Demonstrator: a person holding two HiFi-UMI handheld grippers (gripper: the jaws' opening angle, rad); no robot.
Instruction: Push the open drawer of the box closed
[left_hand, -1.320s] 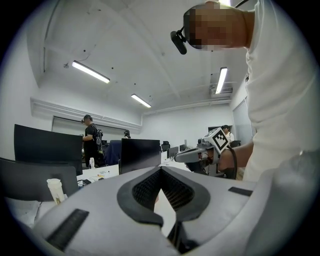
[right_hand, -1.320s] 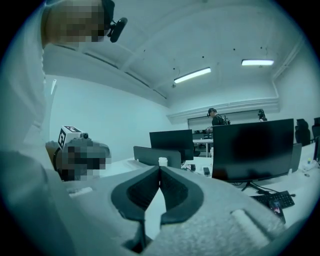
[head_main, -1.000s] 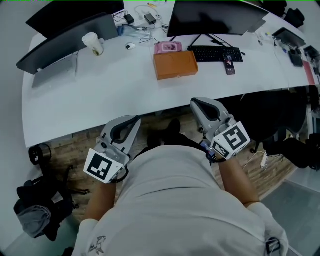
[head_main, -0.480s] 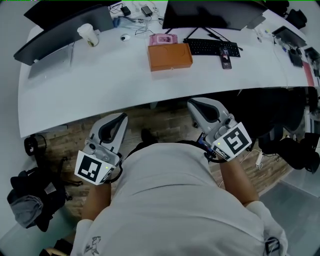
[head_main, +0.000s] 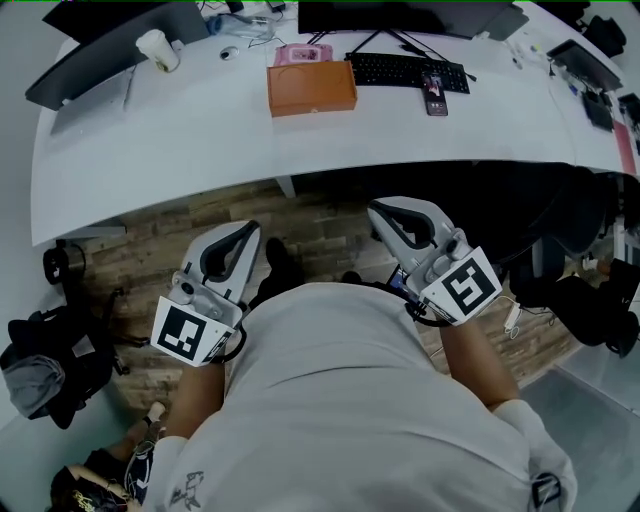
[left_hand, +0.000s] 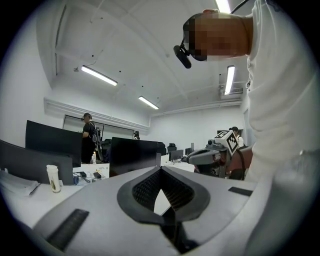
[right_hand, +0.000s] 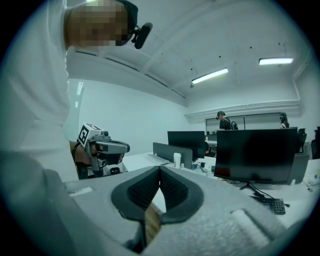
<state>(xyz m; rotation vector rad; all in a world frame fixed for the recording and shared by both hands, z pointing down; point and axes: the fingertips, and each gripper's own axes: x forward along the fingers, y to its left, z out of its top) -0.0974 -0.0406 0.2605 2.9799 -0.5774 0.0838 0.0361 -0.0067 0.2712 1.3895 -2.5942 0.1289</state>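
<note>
**Orange box (head_main: 311, 88) lay far across the counter (head_main: 180, 150), both tools clenched**

The box rested flat near the far edge of the white counter, just in front of a pink item (head_main: 305, 54) and left of a black keyboard (head_main: 405, 70). From the head view it was too small to tell where its drawer sat or whether it stood open.

The left gripper (head_main: 243, 230) and the right gripper (head_main: 384, 208) were both held close to the person's torso, over the wooden floor (head_main: 320, 215) on the near side of the counter and well apart from the box. In the left gripper view the left gripper's (left_hand: 161, 169) jaws met at their tips with nothing between them. The right gripper view showed the right gripper (right_hand: 160, 169) pressed together the same way, also empty.

A paper cup (head_main: 158, 50) stood at the counter's far left, and a phone (head_main: 434, 93) lay right of the keyboard. The monitors (head_main: 400, 15) were cut off by the top edge. The person's white shirt (head_main: 340, 400) hid both forearms below the marker cubes.
</note>
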